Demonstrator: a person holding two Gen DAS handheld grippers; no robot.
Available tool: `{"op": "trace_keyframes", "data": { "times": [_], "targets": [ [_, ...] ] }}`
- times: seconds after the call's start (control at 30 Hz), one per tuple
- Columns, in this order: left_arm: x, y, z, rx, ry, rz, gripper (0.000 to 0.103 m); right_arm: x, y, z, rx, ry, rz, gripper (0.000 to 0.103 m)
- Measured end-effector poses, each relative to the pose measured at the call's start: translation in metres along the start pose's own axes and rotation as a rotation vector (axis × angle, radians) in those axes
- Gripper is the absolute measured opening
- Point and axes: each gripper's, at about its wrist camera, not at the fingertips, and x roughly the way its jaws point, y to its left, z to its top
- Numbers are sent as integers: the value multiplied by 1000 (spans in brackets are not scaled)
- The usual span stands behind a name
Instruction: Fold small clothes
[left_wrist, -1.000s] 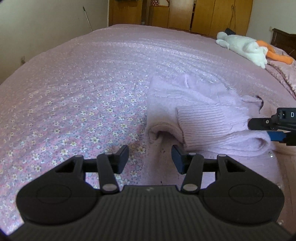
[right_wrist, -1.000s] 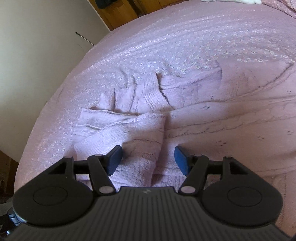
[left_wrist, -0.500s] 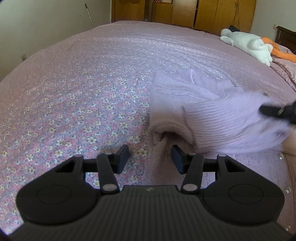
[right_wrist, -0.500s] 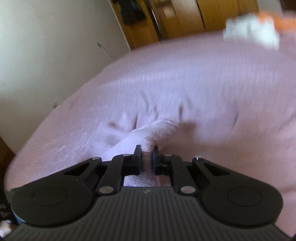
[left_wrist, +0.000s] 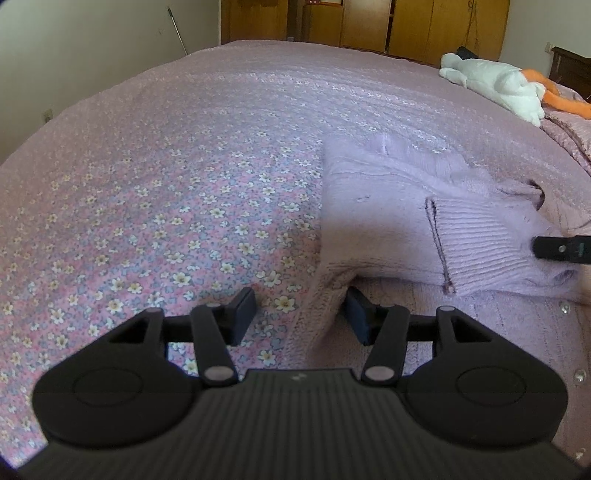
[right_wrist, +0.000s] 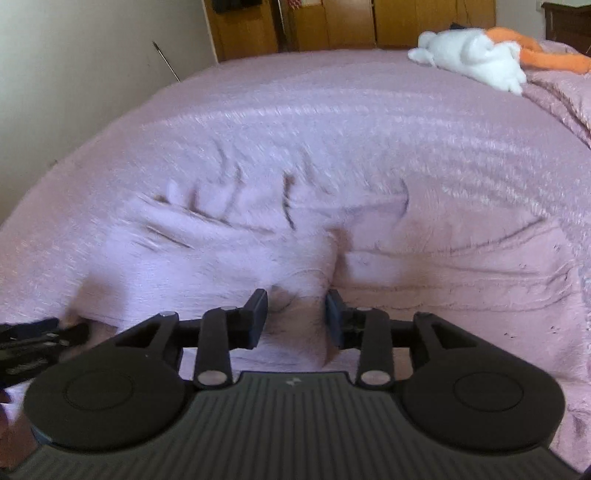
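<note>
A pale lilac knitted sweater lies partly folded on the bed, its ribbed sleeve cuff laid across the body. My left gripper is open, its jaws either side of the sweater's near left edge. My right gripper is open over a fold of the sweater, with knit between its fingers. The right gripper's tip shows in the left wrist view at the cuff's right end. The left gripper shows at the left edge of the right wrist view.
The bed has a pink flowered spread at the left. A white and orange plush toy lies at the far right near the pillows. Wooden wardrobes stand beyond the bed. A wall runs along the left.
My right gripper shut on the sleeve fold, carried it across the sweater, then opened again. The cuff now lies flatter on the body. My left gripper stayed open and moved slightly closer.
</note>
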Motion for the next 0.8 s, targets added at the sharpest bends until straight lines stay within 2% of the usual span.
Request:
{"op": "trace_keyframes", "data": {
  "times": [0.13,0.23,0.3,0.4,0.5,0.53,0.7,0.77,0.8],
  "targets": [
    [-3,0,1,-19,17,9,55,-26,22,0,-85,-65,55,59],
    [-7,2,1,-40,44,19,55,-27,44,-4,-162,-44,139,61],
    [-10,4,2,-60,61,23,55,-24,56,-10,-193,-34,166,63],
    [-11,8,2,-74,79,20,55,-16,75,-19,-236,-19,163,66],
    [-10,9,1,-65,84,13,55,-1,88,-28,-294,-4,150,81],
    [-11,9,1,-58,85,14,55,5,91,-32,-311,6,143,82],
    [-11,6,-2,-25,78,19,56,16,92,-44,-328,-20,116,81],
    [-11,7,-2,-24,76,17,57,20,93,-44,-336,-30,89,71],
    [-10,7,-2,-25,75,16,57,20,94,-44,-342,-37,67,63]
  ]
}}
